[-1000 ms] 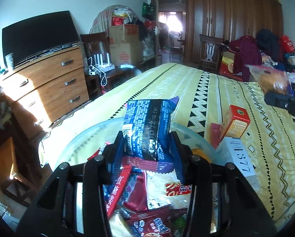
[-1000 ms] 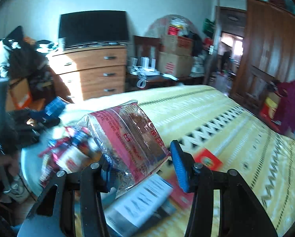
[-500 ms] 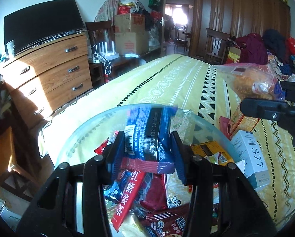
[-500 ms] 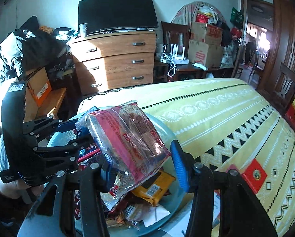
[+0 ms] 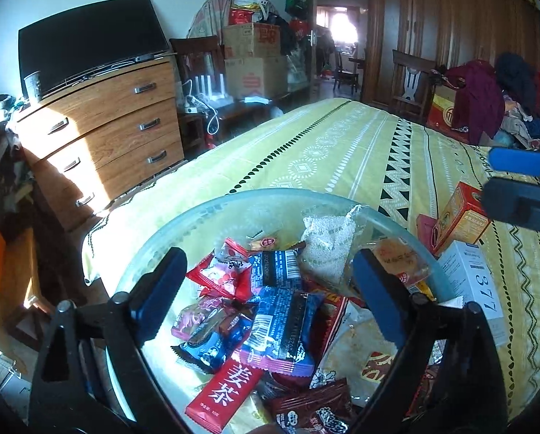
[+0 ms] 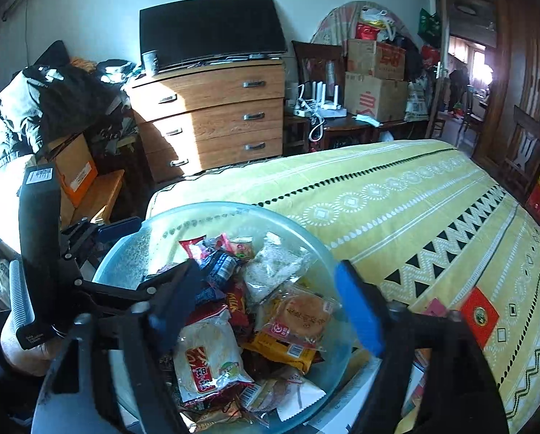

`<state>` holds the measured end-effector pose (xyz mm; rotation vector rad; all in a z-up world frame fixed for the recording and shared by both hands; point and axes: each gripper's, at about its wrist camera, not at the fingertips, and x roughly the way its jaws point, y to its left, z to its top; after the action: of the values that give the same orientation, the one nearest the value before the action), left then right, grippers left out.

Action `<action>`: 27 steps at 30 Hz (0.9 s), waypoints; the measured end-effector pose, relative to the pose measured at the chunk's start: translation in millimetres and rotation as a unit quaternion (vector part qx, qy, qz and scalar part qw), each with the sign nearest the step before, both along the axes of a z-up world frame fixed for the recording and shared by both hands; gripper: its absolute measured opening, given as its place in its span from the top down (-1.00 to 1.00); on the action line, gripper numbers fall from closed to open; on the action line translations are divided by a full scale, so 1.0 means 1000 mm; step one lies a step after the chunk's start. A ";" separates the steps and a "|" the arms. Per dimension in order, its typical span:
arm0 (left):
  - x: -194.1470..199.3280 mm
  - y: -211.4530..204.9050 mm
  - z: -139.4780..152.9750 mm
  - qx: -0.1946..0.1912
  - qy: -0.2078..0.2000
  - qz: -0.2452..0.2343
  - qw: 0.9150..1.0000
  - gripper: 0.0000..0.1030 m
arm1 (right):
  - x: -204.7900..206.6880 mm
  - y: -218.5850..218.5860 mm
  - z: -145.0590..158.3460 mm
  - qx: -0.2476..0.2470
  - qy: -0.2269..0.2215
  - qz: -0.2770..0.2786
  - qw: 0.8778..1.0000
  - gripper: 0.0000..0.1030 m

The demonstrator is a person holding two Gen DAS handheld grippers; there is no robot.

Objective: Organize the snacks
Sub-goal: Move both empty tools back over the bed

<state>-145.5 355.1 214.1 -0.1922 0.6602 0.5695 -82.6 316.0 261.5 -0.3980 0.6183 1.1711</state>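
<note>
**Both grippers empty over a crowded bowl**

Left gripper [image 5: 266, 289] hung with its jaws spread wide and nothing between them, directly above the glass bowl [image 5: 154, 249]; I had the right gripper [image 6: 270, 303] just as slack and just as empty over the same bowl. Beneath my left fingers lay a blue packet [image 5: 284, 329] on top of the heap, a red tea sachet [image 5: 223, 390] beside it, and a clear bag of white grains [image 5: 328, 246] toward the far rim. From the right side I saw a round cake in clear wrap [image 6: 300, 320] sitting high on the pile.

Outward from there, the bowl sat near the corner of the yellow bedspread [image 5: 342, 152], with the drop to the floor close by. An orange box [image 5: 458, 217] and a white box [image 5: 476, 282] waited on the bed just beside the bowl.

My worry was the bedding: soft, so a nudge on the rim could tilt the bowl toward that edge. Slick wrappers piled high might slide out, and the two grippers worked close enough to knock each other.
</note>
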 end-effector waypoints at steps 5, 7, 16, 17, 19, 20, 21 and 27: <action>-0.003 -0.029 0.020 0.001 -0.037 -0.023 0.999 -0.82 | 0.003 -0.055 0.016 0.043 -0.037 -0.057 0.997 -0.90; -0.003 -0.060 0.036 0.018 -0.064 -0.054 0.996 -0.85 | -0.001 -0.097 0.022 0.070 -0.069 -0.098 0.990 -1.00; 0.022 -0.284 0.022 0.034 -0.084 -0.333 0.939 -1.00 | 0.019 -0.338 -0.049 0.079 -0.046 -0.358 0.929 -1.00; 0.027 -0.304 0.006 0.024 -0.067 -0.358 0.931 -1.00 | 0.025 -0.363 -0.070 0.064 -0.026 -0.385 0.920 -1.00; 0.043 -0.340 -0.037 0.002 -0.016 -0.393 0.919 -1.00 | 0.033 -0.413 -0.119 0.029 0.020 -0.430 0.902 -1.00; 0.053 -0.352 -0.060 -0.008 0.013 -0.402 0.915 -1.00 | 0.036 -0.434 -0.142 0.009 0.040 -0.449 0.893 -1.00; 0.064 -0.364 -0.087 -0.014 0.046 -0.407 0.912 -1.00 | 0.037 -0.453 -0.165 -0.009 0.062 -0.466 0.883 -1.00; 0.119 -0.389 -0.190 -0.009 0.174 -0.392 0.903 -1.00 | 0.041 -0.514 -0.264 -0.078 0.143 -0.505 0.848 -1.00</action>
<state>-26.5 -33.5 24.4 0.1697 1.0147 -0.1910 -41.7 -197.6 -2.2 0.0121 1.0168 0.1519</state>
